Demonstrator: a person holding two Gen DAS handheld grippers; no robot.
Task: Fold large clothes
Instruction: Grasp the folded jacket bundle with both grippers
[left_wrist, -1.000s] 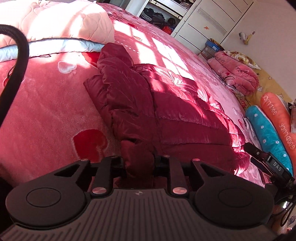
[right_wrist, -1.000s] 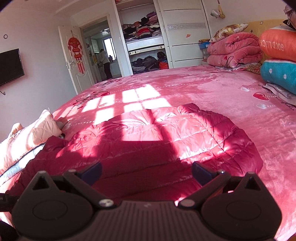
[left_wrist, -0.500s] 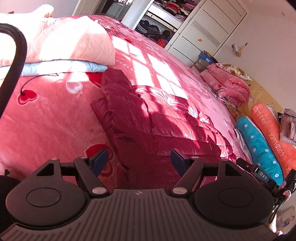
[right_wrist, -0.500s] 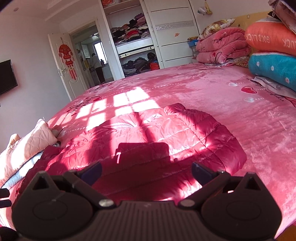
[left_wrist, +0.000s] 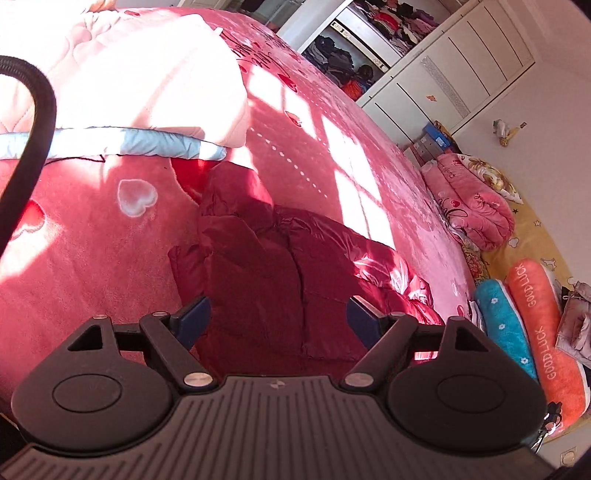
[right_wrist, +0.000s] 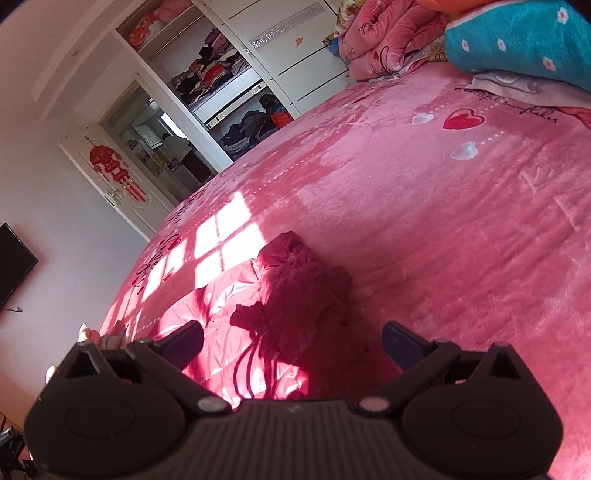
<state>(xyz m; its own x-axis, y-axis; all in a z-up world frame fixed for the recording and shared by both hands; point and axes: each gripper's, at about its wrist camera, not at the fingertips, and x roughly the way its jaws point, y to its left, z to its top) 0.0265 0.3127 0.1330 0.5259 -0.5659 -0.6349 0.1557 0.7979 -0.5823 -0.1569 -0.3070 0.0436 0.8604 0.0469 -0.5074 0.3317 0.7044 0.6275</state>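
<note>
Bed (left_wrist: 92, 266) carries dark red puffer jacket (left_wrist: 266, 273), sleeve folded across its body. We judge slick padding may spring back and undo fold. Left gripper (left_wrist: 279, 319): spread wide, empty; second ago it pinched sleeve. Right gripper (right_wrist: 291, 341): spread, empty as before, now over jacket's corner.

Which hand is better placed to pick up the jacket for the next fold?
Left, probably. The left tool stands open directly over the red jacket; the right tool, also open, sits at the jacket's edge, half over the blanket.
</note>
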